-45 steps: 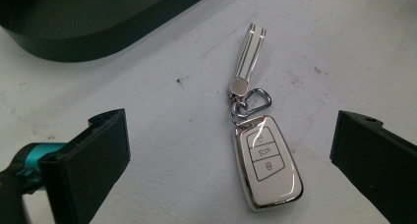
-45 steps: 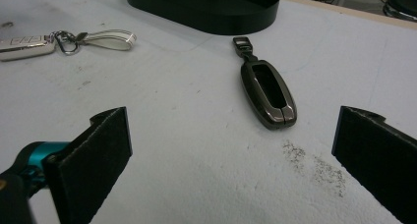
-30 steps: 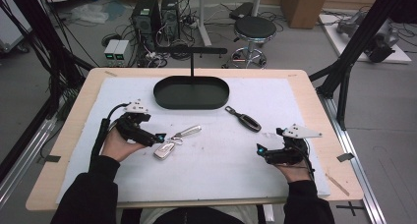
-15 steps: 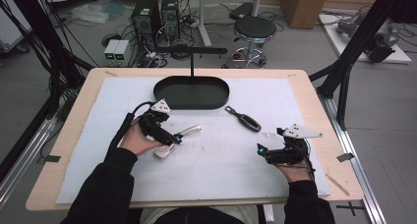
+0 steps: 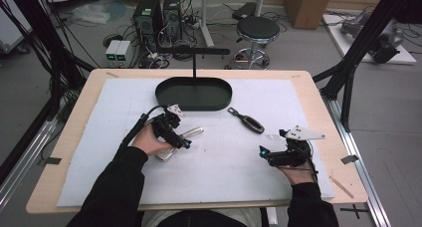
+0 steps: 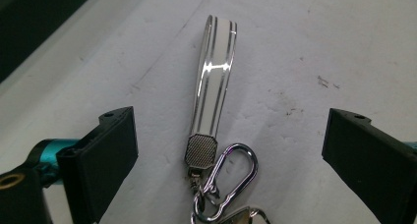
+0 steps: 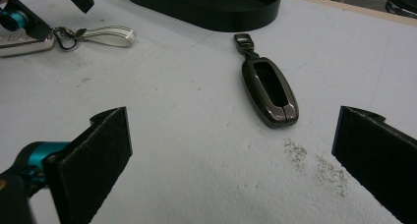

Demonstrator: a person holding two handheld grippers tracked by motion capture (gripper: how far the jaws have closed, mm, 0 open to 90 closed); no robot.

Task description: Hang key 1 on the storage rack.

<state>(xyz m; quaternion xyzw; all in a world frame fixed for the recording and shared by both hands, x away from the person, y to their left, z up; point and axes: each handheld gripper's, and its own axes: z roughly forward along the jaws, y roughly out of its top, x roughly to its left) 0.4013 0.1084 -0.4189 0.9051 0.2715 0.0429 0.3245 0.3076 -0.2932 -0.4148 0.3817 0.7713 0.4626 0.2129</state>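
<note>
two black tool pads [image 6: 366,155] wide apart, closing slightly, astride glossy white strap [image 6: 214,76] (chrome clip [image 6: 231,177] below), nothing gripped.

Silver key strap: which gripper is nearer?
Left. The left gripper straddles the silver key strap, fingers open; the right gripper sits far off, facing the dark key fob.

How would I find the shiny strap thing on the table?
Start at the black oval tray, then look just in front of its left end. The white and silver strap lies there, between the left tool's open jaws, clipped to a silver key, unlike the dark key fob.
</note>
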